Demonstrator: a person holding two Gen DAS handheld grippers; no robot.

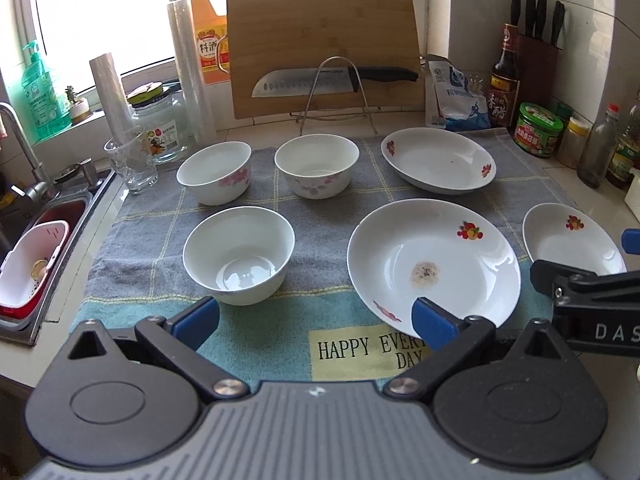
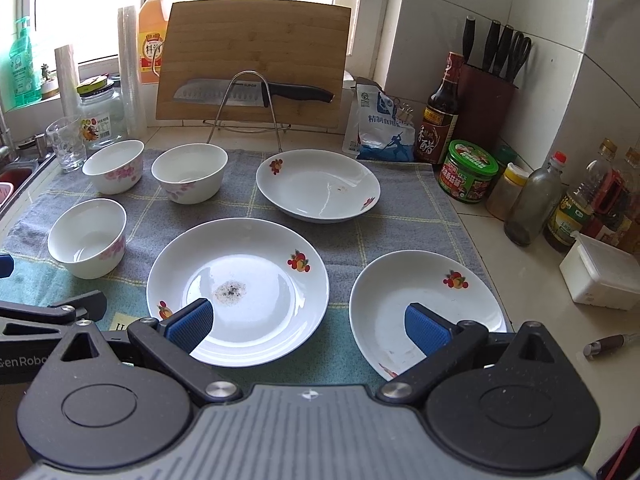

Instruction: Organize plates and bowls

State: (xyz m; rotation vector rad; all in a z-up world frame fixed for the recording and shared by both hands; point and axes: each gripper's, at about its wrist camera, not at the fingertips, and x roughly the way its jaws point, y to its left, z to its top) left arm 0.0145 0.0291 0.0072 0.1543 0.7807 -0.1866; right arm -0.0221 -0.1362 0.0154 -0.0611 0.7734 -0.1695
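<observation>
Three white bowls stand on a grey and teal towel (image 1: 320, 208): a near bowl (image 1: 239, 254) (image 2: 87, 238), a back left bowl (image 1: 215, 172) (image 2: 113, 166) and a back middle bowl (image 1: 316, 166) (image 2: 189, 173). Three white flowered plates lie to their right: a middle plate (image 1: 434, 260) (image 2: 238, 290) with a speckled stain, a back plate (image 1: 438, 160) (image 2: 318, 186) and a right plate (image 1: 572, 240) (image 2: 426, 312). My left gripper (image 1: 316, 320) is open and empty above the towel's front. My right gripper (image 2: 308, 324) is open and empty, between the middle and right plates.
A wire rack (image 1: 340, 92), knife and bamboo board (image 1: 324, 48) stand behind the towel. A sink (image 1: 36, 248) with a pink basket is at the left, with a glass (image 1: 132, 160) and a jar beside it. Sauce bottles, jars and a white box (image 2: 600, 272) line the right.
</observation>
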